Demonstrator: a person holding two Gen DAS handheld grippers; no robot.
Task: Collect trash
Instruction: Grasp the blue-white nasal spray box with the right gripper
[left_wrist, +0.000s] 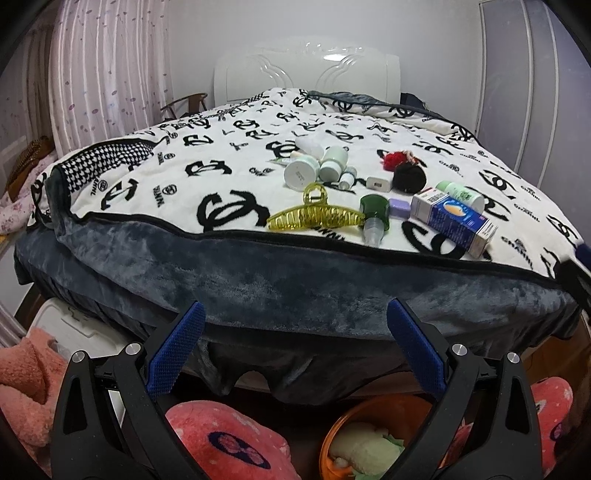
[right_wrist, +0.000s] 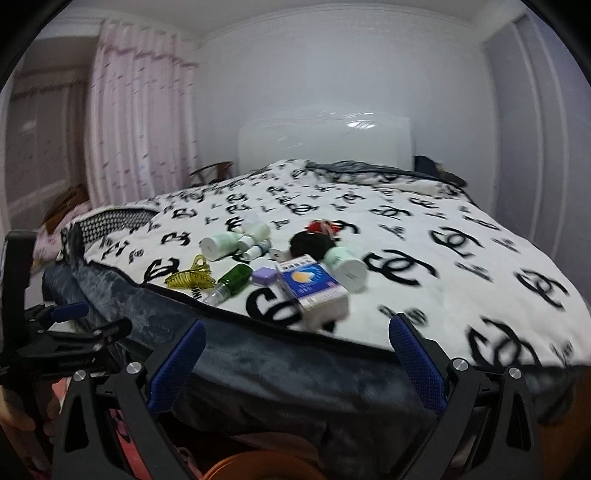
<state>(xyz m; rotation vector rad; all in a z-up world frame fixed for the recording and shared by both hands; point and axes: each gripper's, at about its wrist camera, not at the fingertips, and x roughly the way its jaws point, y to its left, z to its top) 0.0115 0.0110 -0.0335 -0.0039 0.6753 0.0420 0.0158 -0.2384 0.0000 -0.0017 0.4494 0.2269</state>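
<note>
Small items lie clustered on the logo-print blanket (left_wrist: 229, 147) near the bed's front edge: a blue-and-white medicine box (left_wrist: 452, 221) (right_wrist: 314, 288), a green bottle (left_wrist: 375, 218) (right_wrist: 231, 280), a purple case (left_wrist: 399, 208), a yellow hair claw (left_wrist: 316, 216) (right_wrist: 190, 277), white and pale green jars (left_wrist: 301, 171) (right_wrist: 347, 267), a white charger (left_wrist: 378, 183) and a black pom-pom (left_wrist: 408, 178). An orange bin (left_wrist: 332, 435) (right_wrist: 258, 465) holding crumpled scraps stands on the floor below. My left gripper (left_wrist: 295, 314) hangs open in front of the bed edge, holding nothing. My right gripper (right_wrist: 297, 325) is open just short of the medicine box.
Pink plush slippers (left_wrist: 229, 443) flank the bin. A peach towel (left_wrist: 26, 376) and a white storage box (left_wrist: 74, 328) sit low on the left. The grey blanket edge (left_wrist: 295, 280) overhangs the bed front. A curtain (left_wrist: 110, 74) hangs left, a wardrobe (left_wrist: 517, 74) stands right.
</note>
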